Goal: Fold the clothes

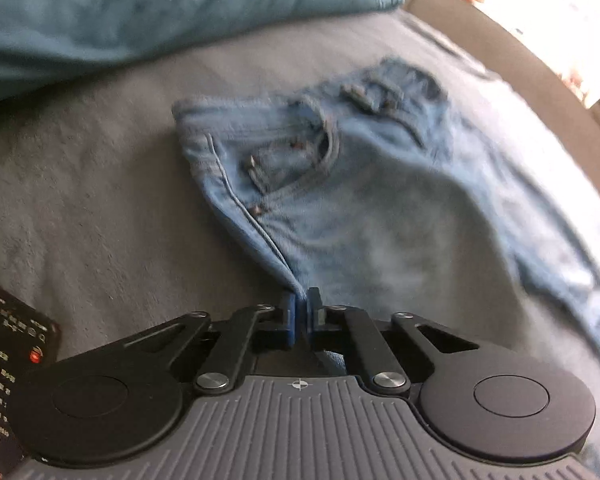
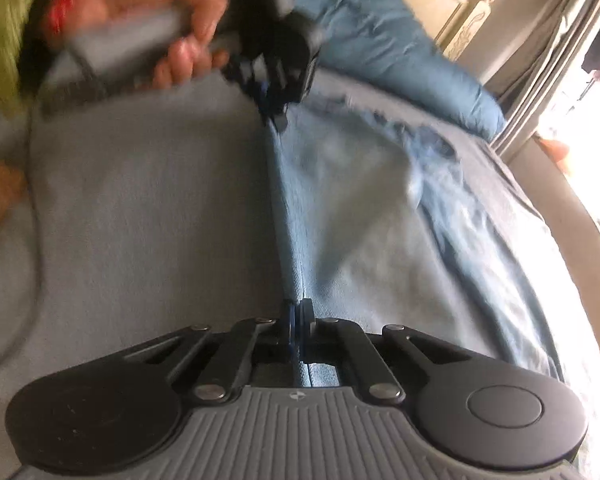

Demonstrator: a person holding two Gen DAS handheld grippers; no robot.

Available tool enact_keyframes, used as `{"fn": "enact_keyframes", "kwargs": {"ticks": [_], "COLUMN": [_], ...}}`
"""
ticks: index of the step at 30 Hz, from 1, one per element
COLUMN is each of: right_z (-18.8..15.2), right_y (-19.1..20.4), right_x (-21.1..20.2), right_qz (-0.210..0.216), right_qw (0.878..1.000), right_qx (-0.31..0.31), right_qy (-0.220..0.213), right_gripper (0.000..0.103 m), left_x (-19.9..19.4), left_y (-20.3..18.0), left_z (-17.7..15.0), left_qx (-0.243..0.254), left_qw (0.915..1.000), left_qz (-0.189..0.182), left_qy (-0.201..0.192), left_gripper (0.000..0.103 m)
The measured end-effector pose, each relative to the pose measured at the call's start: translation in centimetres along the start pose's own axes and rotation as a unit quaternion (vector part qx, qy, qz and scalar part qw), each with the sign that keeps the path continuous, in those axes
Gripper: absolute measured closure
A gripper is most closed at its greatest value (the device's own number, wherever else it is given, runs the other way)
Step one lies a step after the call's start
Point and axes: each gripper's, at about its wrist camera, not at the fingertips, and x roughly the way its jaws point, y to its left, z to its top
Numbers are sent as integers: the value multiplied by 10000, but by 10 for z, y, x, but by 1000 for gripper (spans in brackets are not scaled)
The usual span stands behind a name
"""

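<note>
Grey bedding (image 1: pixel 100 184) covers the bed on which everything lies, with a teal duvet or pillow (image 1: pixel 160 8) heaped at its far side and bright daylight flooding in from a window on the right. Pale curtains (image 2: pixel 540 80) hang beside that light in the right wrist view, next to a cream panelled wall. Light blue jeans (image 1: pixel 380 200) are spread flat on the bedding, waistband and front pocket towards the teal heap, one long side edge drawn up into a ridge.

At the near end of that ridge the left gripper (image 1: pixel 302 312) has its jaws pressed together on the denim edge, the fabric pinched between its blue pads. Further along the same edge, the right gripper (image 2: pixel 298 316) is likewise clamped on the fold, with the denim running taut from it up to the left gripper (image 2: pixel 274 112). A hand (image 2: pixel 168 20) with a red cuff and a green sleeve (image 2: pixel 4 20) behind it grips the left tool's handle. A dark cable trails over the bedding at the left.

Beside the left gripper a black card or device (image 1: pixel 8 360) bears rows of small pale characters and red marks, too blurred to read. Nothing lies on the jeans between the two grippers.
</note>
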Motion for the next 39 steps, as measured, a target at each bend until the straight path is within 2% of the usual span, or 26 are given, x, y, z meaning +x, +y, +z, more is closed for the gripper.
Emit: {"fn": "enact_keyframes", "kwargs": {"ticks": [3,5,7,9,10,13,15,16,18,20,22,23,25,26,27,28,30,31,33,34,39], "right_z": [8,4,-3,-14,-18,-20,-23,-26,-37,-55,-73,-80,-92,-95,-96,-93,-80,-73,-57,-51,-30], "right_y": [-14,-18,-21,-22,-25,-43,-72,-88,-130,-166,-193,-202,-214,-215,-214,-210,-194,-185,-160,-149,-97], "right_x": [-9,-1,23,44,46,32,17,11,5,5,10,15,26,35,45,52,61,61,59,57,51], "right_qz": [564,1023,1535,2016,2149,2375,2421,2364,1997,1480,1190,1193,1307,1400,1475,1531,1608,1556,1341,1255,717], "right_qw": [9973,9911,9801,9626,9558,9460,9369,9319,9205,9034,8775,8645,8405,8314,8269,8295,8494,8647,9017,9154,9669], "right_qx": [455,856,1196,1650,1863,2131,2510,2748,3356,4019,4642,4878,5252,5372,5423,5370,5026,4777,4110,3826,2447], "right_qy": [-72,23,384,738,745,570,238,105,-153,-233,-193,-218,-261,-244,-189,-117,-8,21,48,45,-76], "right_gripper": [102,102,102,100,99,88,85,83,68,64,64,64,64,64,64,64,65,65,65,65,65], "left_x": [-8,-6,1,10,11,1,-11,-19,-32,-40,-39,-37,-28,-22,-17,-11,-1,3,9,12,27], "left_y": [-1,-1,1,3,4,5,5,5,3,-3,-14,-20,-33,-39,-47,-56,-73,-81,-97,-105,-131], "left_z": [2,-1,-6,-10,-11,-12,-13,-14,-18,-21,-22,-23,-20,-18,-17,-15,-12,-11,-11,-13,-25], "left_qx": [144,224,273,346,400,592,743,813,948,1087,1216,1278,1218,1173,1189,1223,1290,1396,1669,1807,2434], "left_qw": [9998,9995,9988,9974,9969,9954,9931,9918,9894,9883,9905,9906,9899,9867,9841,9818,9763,9748,9726,9715,9633], "left_qz": [64,204,397,615,659,756,889,936,968,823,313,36,-717,-1105,-1268,-1367,-1564,-1548,-1424,-1336,-878], "left_qy": [-95,-82,14,128,152,-1,-186,-302,-530,-685,-559,-478,-41,195,353,488,758,794,773,760,714], "left_gripper": [101,101,101,99,98,95,95,95,95,95,92,87,81,77,70,67,64,64,62,61,60]}}
